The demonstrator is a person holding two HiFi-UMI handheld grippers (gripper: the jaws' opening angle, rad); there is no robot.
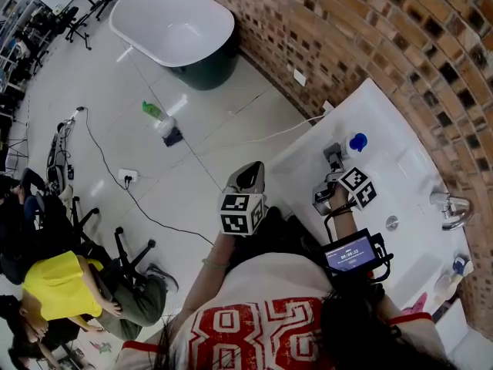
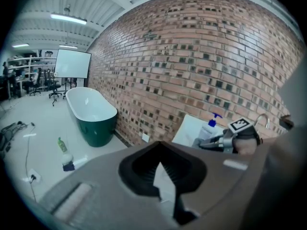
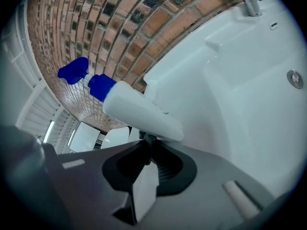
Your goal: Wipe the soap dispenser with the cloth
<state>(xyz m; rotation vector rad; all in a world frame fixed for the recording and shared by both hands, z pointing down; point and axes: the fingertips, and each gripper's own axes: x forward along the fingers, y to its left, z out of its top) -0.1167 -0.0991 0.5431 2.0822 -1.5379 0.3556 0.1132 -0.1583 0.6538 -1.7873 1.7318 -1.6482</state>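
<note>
By the brick wall (image 1: 400, 37), the soap dispenser (image 3: 139, 111) stands on the sink's (image 1: 379, 118) corner. The right gripper (image 3: 146, 140), jaws pressed together, noses near its base — a nudge could topple it. The left gripper (image 2: 160, 143) is closed, empty; no cloth shows.

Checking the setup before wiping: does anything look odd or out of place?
Yes: no cloth shows in any view. The left gripper and right gripper both have their jaws together on nothing. The dispenser stands on the sink corner, and nothing looks spilled.
</note>
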